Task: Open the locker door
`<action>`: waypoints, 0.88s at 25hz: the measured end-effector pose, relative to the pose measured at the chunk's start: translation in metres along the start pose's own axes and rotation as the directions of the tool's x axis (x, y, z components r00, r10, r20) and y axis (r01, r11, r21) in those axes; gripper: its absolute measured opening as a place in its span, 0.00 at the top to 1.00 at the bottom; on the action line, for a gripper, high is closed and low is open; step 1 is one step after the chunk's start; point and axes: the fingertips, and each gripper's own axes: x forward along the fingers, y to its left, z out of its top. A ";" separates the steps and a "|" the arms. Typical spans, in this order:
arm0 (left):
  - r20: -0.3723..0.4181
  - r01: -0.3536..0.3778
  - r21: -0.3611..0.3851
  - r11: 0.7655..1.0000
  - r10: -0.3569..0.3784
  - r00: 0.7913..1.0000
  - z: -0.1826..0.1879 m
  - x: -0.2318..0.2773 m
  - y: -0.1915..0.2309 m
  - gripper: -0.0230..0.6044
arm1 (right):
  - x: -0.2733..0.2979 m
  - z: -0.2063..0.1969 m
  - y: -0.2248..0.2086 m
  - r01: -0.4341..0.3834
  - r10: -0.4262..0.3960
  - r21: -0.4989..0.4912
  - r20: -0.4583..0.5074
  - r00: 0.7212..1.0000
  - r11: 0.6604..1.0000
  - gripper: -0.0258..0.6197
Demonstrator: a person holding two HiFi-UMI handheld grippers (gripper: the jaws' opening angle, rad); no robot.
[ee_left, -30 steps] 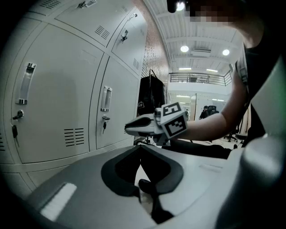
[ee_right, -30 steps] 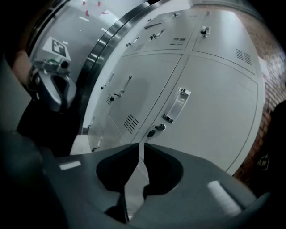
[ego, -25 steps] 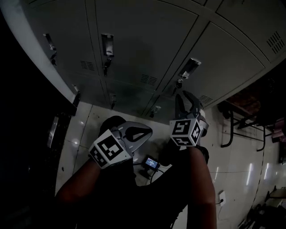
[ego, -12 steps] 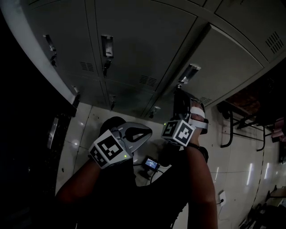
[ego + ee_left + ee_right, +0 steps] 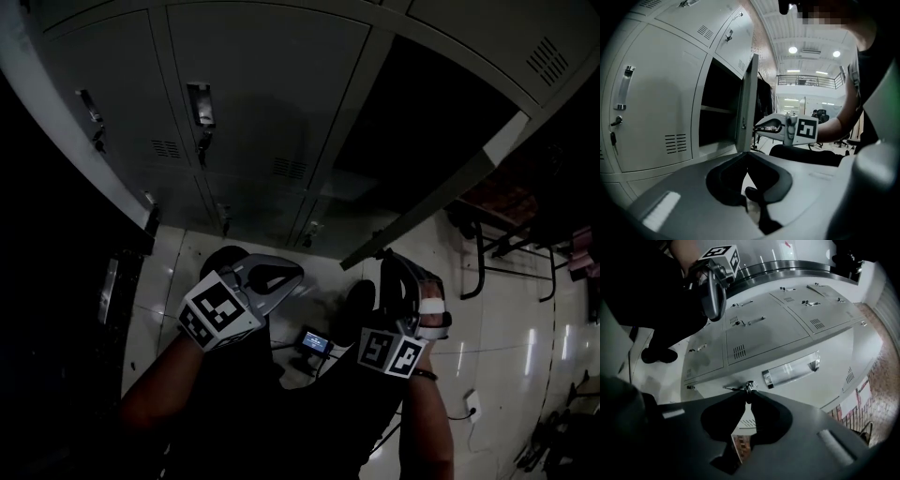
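The grey locker door (image 5: 441, 192) stands swung out, and its dark compartment (image 5: 422, 103) shows behind it. My right gripper (image 5: 386, 258) is at the door's free edge. In the right gripper view its jaws (image 5: 749, 392) are shut on the small key (image 5: 749, 386) in the lock, just below the clear handle (image 5: 791, 369). The left gripper view shows the open door (image 5: 746, 103) edge-on, with the right gripper (image 5: 757, 127) against it. My left gripper (image 5: 300, 274) hangs shut and holds nothing, low and left of the door.
Shut lockers with handles (image 5: 199, 103) fill the wall to the left of the open one. A metal-framed bench (image 5: 487, 262) stands on the tiled floor at right. A small lit device (image 5: 316, 342) lies by the person's shoes (image 5: 225, 258).
The right gripper closed on the key and drew back toward me. The door swung from shut to wide open. The left gripper barely moved.
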 end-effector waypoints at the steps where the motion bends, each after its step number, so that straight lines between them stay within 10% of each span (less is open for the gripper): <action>1: -0.003 0.001 0.002 1.000 -0.001 1.000 0.000 0.001 -0.001 0.94 | -0.008 -0.008 0.000 0.005 -0.005 0.001 -0.014 1.000 1.000 0.90; 22: -0.036 0.001 0.016 1.000 0.000 0.999 -0.002 0.009 -0.004 0.94 | -0.087 -0.111 -0.030 0.121 -0.079 0.177 -0.229 0.970 0.977 0.82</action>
